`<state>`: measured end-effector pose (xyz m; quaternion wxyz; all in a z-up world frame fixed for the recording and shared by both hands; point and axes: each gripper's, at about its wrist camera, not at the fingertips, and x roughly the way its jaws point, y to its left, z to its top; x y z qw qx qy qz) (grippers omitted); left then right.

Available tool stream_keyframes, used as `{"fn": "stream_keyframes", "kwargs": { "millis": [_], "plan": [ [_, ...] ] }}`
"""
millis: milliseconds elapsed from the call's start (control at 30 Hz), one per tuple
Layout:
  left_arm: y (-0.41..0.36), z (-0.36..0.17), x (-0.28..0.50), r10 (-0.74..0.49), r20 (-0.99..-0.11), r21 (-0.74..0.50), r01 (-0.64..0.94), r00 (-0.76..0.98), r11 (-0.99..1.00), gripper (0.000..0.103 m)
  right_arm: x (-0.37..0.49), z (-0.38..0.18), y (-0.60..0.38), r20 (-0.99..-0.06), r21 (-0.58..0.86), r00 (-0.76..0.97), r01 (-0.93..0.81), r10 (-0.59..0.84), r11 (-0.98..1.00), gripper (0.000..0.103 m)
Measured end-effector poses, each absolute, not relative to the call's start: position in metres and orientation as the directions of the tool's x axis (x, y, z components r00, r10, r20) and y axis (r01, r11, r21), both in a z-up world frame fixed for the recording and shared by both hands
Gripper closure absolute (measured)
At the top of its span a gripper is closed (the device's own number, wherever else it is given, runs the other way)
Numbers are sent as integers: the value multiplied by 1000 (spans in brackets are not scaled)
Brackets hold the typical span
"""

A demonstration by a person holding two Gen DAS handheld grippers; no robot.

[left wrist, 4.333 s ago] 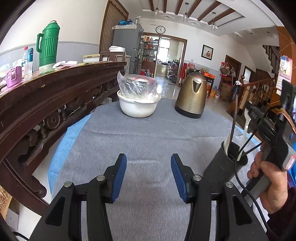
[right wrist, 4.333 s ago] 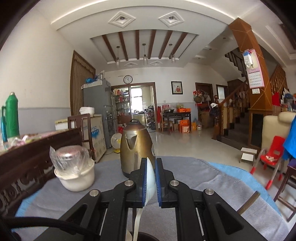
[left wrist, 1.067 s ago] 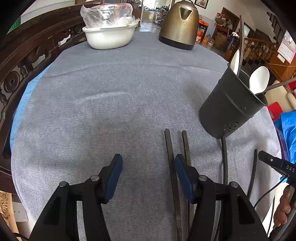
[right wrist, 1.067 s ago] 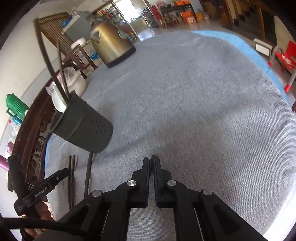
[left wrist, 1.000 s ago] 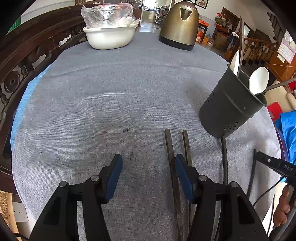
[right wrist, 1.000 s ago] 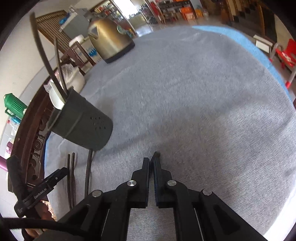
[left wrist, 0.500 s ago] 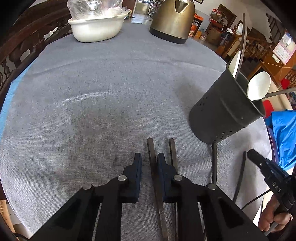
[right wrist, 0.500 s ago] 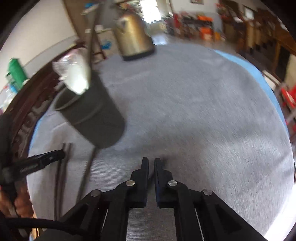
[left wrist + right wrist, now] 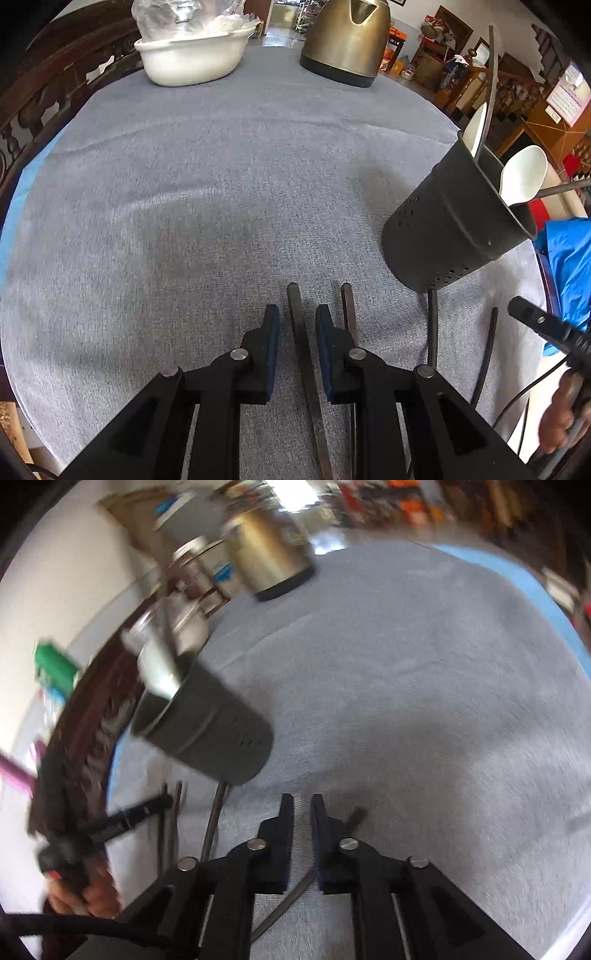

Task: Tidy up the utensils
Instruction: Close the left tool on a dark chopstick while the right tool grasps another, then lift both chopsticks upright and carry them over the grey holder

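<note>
1. Left tongs (image 9: pixel 295 325): jaws straddle the dark chopstick (image 9: pixel 301 343) near its far end, with a gap visible on each side; not yet clamped.
2. The chopstick lies flat near the worktop's (image 9: pixel 221 184) near edge. Its long axis runs along the tongs' line, between the pads.
3. Right tongs (image 9: pixel 302 808): jaws opening, nothing held; a thin utensil (image 9: pixel 291 897) crosses beneath.
4. The black holder (image 9: pixel 450 229) stands just beyond, toward the right edge.

The right wrist view is blurred, the dark stick (image 9: pixel 308 365) runs out at the bottom edge, and the holder (image 9: pixel 447 225) hides the spoon (image 9: pixel 522 179) handles.
</note>
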<state>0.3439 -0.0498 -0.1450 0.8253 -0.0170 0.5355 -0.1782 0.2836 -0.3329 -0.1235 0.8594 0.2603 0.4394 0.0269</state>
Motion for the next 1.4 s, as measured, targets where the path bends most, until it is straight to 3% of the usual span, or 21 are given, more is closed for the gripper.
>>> {"fn": "stream_keyframes", "kwargs": {
  "millis": [100,167,267,400,567,633,800,1033,1400],
  "plan": [
    [-52,-145,343,-314,-877,-219,279,364,935,84,279,-123,-345,-769,482,583,256,263,838,81],
    [-53,-146,344,-316,-877,-224,276,362,935,93,274,-126,-350,-798,461,556,313,234,830,81],
    [-53,-146,342,-327,-872,-237,270,365,933,94,278,-129,-344,-823,458,510,336,250,823,79],
    [-50,-146,339,-331,-868,-246,259,369,934,94,290,-137,-325,-893,315,428,372,140,873,78],
    [-34,-142,334,-342,-856,-262,246,388,933,94,299,-128,-301,-916,164,401,360,6,918,82],
    [-28,-138,331,-349,-850,-270,243,395,932,94,303,-126,-290,-919,90,391,328,-48,940,88],
    [-16,-122,323,-361,-829,-281,241,427,929,95,298,-120,-273,-907,68,419,245,-42,967,93],
    [-1,-76,302,-374,-767,-284,247,521,926,97,274,-81,-266,-808,174,587,141,59,975,96],
    [-3,-7,272,-406,-633,-290,285,659,914,97,245,-16,-263,-539,289,832,34,134,957,96]
  ]
}}
